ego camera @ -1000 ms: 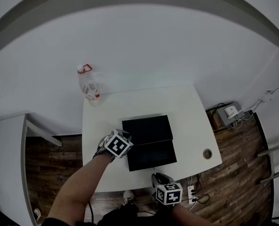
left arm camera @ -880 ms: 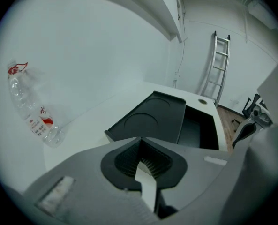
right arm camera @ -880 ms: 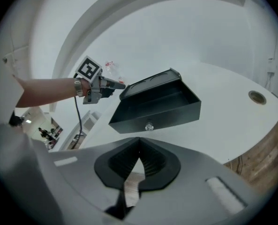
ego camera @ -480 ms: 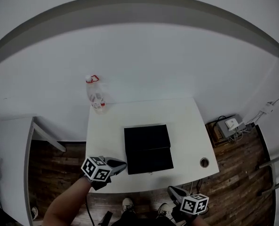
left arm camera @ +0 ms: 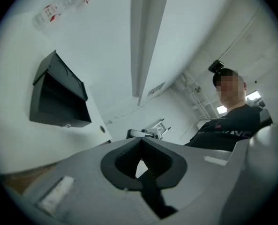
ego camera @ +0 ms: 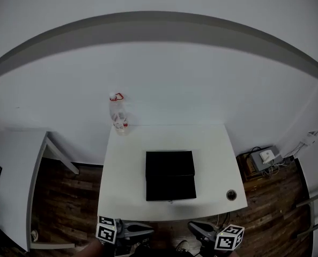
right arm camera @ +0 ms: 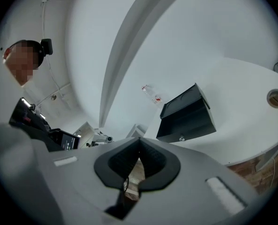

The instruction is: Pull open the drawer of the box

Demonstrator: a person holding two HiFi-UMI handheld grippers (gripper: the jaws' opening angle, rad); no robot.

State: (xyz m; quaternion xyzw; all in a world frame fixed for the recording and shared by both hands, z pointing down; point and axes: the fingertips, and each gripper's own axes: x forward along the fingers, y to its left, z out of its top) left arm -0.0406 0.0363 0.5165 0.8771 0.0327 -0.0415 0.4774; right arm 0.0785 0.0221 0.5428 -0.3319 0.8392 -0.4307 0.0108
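A black box (ego camera: 169, 164) lies in the middle of the white table (ego camera: 126, 186). Its drawer (ego camera: 170, 188) stands slid out toward the near edge, a small knob (ego camera: 171, 201) on its front. The box also shows in the left gripper view (left arm camera: 59, 95) and the right gripper view (right arm camera: 185, 114), far from both pairs of jaws. My left gripper (ego camera: 148, 230) and right gripper (ego camera: 193, 227) hang below the table's near edge, apart from the box. The left gripper (left arm camera: 139, 142) is shut on nothing, and so is the right gripper (right arm camera: 139, 142).
A clear plastic bottle (ego camera: 118, 116) with a red cap ring stands at the table's far left corner. A round cable hole (ego camera: 231, 195) sits near the front right corner. Another white table (ego camera: 14, 170) is at left. A person (left arm camera: 228, 121) stands behind.
My left gripper has come off the box's left side, and both grippers have drawn back below the table's near edge. The head view has pulled back, so the table looks smaller.
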